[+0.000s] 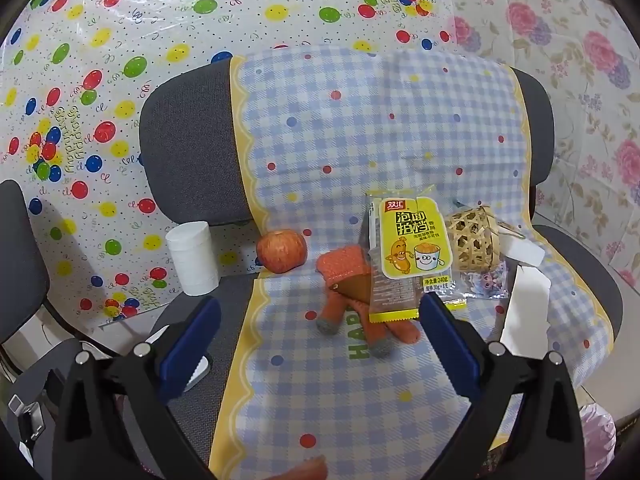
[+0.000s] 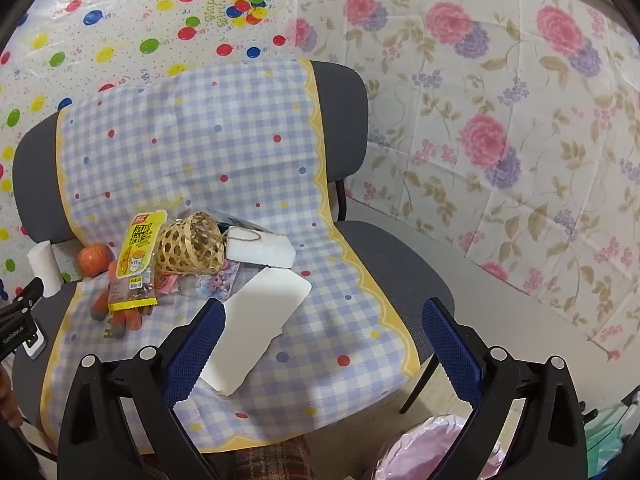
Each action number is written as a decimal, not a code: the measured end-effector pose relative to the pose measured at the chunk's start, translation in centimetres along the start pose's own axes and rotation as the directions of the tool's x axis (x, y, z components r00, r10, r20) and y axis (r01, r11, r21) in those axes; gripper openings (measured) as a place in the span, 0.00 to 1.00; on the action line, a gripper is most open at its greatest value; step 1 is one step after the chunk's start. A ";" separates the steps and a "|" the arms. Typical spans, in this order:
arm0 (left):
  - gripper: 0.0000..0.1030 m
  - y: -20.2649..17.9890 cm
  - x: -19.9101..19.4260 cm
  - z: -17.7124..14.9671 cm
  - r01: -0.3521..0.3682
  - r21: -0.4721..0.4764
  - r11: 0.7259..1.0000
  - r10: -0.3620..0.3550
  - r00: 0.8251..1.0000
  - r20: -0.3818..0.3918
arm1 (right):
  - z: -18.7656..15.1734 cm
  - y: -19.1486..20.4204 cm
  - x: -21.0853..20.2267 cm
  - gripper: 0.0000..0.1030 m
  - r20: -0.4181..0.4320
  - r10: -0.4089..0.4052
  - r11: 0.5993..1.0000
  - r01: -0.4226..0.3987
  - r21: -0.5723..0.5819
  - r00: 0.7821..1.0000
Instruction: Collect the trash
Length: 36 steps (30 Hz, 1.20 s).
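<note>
A grey chair (image 1: pixel 188 136) draped with a blue checked cloth (image 1: pixel 360 128) carries a pile of things. A yellow sausage snack wrapper (image 1: pixel 412 252) leans over an orange glove (image 1: pixel 348 296), with a woven bamboo basket (image 1: pixel 474 242) on its side to the right. A red apple (image 1: pixel 281 255) and a white paper roll (image 1: pixel 194 258) stand to the left. Two white foam pieces (image 2: pixel 260 320) (image 2: pixel 262 250) lie on the seat. My left gripper (image 1: pixel 316 344) hovers open in front of the glove. My right gripper (image 2: pixel 324 344) hangs open above the seat's right half, beside the larger foam piece.
A pink plastic bag (image 2: pixel 432 452) sits on the floor below the seat's right corner. Balloon-print sheeting (image 1: pixel 100 80) and floral sheeting (image 2: pixel 500 120) cover the walls behind. A small printed card packet (image 1: pixel 486 280) lies under the basket. The left gripper's body (image 2: pixel 20 320) shows at the right wrist view's left edge.
</note>
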State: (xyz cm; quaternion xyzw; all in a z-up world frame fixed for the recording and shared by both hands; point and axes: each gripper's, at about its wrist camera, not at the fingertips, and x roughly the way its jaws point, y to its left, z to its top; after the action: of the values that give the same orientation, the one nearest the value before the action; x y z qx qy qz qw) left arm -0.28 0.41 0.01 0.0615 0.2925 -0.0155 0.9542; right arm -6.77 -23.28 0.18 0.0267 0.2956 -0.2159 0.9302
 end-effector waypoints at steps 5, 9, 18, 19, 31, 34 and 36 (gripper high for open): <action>0.94 -0.1 0.0 0.0 -0.001 0.001 1.000 0.001 1.000 0.001 | 0.0 0.0 0.1 0.94 0.000 0.001 1.000 -0.001 0.001 1.000; 0.94 -0.1 0.0 0.0 -0.003 0.002 1.000 0.003 1.000 0.001 | 0.0 0.0 0.1 0.94 -0.001 0.002 1.000 -0.002 0.002 1.000; 0.94 0.2 -0.2 0.0 -0.003 0.001 1.000 0.003 1.000 0.001 | 0.0 -0.1 -0.1 0.94 0.000 0.004 1.000 -0.004 0.004 1.000; 0.94 0.2 -0.1 0.0 -0.003 0.001 1.000 0.003 1.000 0.000 | 0.0 0.0 0.1 0.94 -0.001 0.001 1.000 -0.001 0.002 1.000; 0.94 0.3 0.0 0.1 -0.005 0.001 1.000 0.005 1.000 0.000 | 0.1 0.1 -0.1 0.94 0.001 0.004 1.000 -0.004 0.001 1.000; 0.94 0.9 -0.1 0.2 -0.007 -0.003 1.000 0.007 1.000 -0.002 | 0.1 0.2 0.0 0.94 -0.003 0.005 1.000 -0.005 -0.001 1.000; 0.94 1.0 -0.1 0.3 -0.007 -0.003 1.000 0.007 1.000 -0.002 | 0.2 0.2 0.0 0.94 -0.004 0.004 1.000 -0.004 -0.003 1.000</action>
State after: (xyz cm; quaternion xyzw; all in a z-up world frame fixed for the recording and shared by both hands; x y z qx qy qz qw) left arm -0.13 1.42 0.38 0.0612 0.2932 -0.0119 0.9540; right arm -6.57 -23.12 0.30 0.0264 0.2979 -0.2133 0.9301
